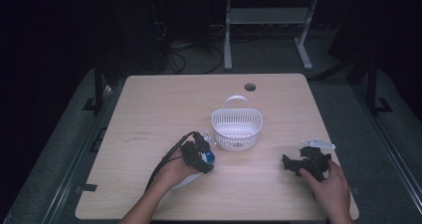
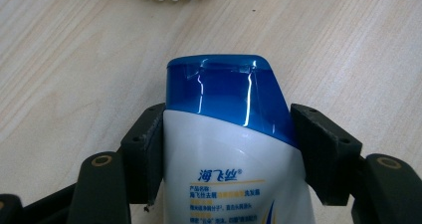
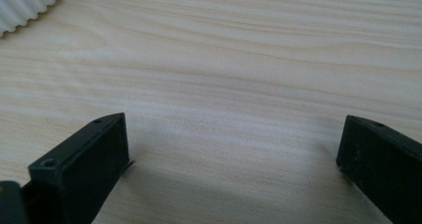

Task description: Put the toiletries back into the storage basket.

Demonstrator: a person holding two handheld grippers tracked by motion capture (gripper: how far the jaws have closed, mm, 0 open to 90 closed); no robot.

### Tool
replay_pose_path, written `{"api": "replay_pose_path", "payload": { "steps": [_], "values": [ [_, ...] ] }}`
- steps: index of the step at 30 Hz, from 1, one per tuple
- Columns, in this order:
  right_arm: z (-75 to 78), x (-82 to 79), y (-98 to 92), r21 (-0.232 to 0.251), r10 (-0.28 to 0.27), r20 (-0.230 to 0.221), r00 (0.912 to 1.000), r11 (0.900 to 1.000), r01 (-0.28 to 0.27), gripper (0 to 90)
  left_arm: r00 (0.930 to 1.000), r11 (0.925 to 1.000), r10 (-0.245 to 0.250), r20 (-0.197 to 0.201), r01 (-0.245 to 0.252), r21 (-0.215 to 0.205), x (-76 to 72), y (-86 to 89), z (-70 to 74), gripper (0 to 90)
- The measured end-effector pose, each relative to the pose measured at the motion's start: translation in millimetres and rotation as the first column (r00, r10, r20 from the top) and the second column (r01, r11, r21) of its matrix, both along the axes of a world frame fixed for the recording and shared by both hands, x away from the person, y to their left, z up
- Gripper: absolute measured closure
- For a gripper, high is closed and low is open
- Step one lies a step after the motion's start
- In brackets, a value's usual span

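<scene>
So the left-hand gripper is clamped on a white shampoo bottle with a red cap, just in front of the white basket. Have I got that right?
Nearly. The cap is blue, not red; the left gripper view shows it plainly. The rest stands: the left gripper has its jaws closed on the white shampoo bottle, just in front of the white basket.

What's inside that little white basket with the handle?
The white basket looks empty from above: just its perforated bottom and walls show. The near wall hides a strip of the floor behind it, so something small there can't be ruled out.
</scene>
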State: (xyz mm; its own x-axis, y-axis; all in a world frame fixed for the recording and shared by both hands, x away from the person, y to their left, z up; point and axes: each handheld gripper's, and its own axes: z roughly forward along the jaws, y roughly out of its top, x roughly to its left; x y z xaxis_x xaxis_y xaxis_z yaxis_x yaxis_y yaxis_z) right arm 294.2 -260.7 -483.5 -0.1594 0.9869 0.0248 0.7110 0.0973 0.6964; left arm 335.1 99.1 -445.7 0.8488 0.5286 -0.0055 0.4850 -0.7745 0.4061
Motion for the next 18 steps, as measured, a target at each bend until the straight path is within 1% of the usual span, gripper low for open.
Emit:
{"api": "replay_pose_path", "payload": {
  "steps": [4, 8, 12, 14, 15, 18],
  "values": [
    [0.0, 0.0, 0.0, 0.000, 0.000, 0.000, 1.0000, 1.000, 0.000, 0.0, 1.0000, 1.0000, -0.006, -0.002, 0.006, -0.002, -1.0, -0.8, 0.1, 35.8],
    [0.0, 0.0, 0.0, 0.000, 0.000, 0.000, 1.0000, 1.000, 0.000, 0.0, 0.9997, 0.9997, -0.024, 0.002, 0.024, -0.001, -2.3, -1.5, 0.6, 36.2],
    [0.0, 0.0, 0.0, 0.000, 0.000, 0.000, 1.0000, 1.000, 0.000, 0.0, 0.9994, 0.9994, -0.033, -0.001, 0.033, -0.013, -3.3, -1.2, 1.5, 36.3],
    [0.0, 0.0, 0.0, 0.000, 0.000, 0.000, 1.0000, 1.000, 0.000, 0.0, 0.9992, 0.9990, -0.039, -0.001, 0.039, -0.021, -3.3, -0.4, 2.3, 36.3],
    [0.0, 0.0, 0.0, 0.000, 0.000, 0.001, 1.0000, 1.000, 0.000, 0.0, 0.9994, 0.9988, -0.035, -0.003, 0.035, -0.035, -3.8, -0.1, 2.7, 36.3],
    [0.0, 0.0, 0.0, 0.000, 0.000, 0.000, 1.0000, 1.000, 0.000, 0.0, 0.9990, 0.9970, -0.044, -0.009, 0.043, -0.064, -2.7, 3.7, 6.1, 36.4]
  ]
}}
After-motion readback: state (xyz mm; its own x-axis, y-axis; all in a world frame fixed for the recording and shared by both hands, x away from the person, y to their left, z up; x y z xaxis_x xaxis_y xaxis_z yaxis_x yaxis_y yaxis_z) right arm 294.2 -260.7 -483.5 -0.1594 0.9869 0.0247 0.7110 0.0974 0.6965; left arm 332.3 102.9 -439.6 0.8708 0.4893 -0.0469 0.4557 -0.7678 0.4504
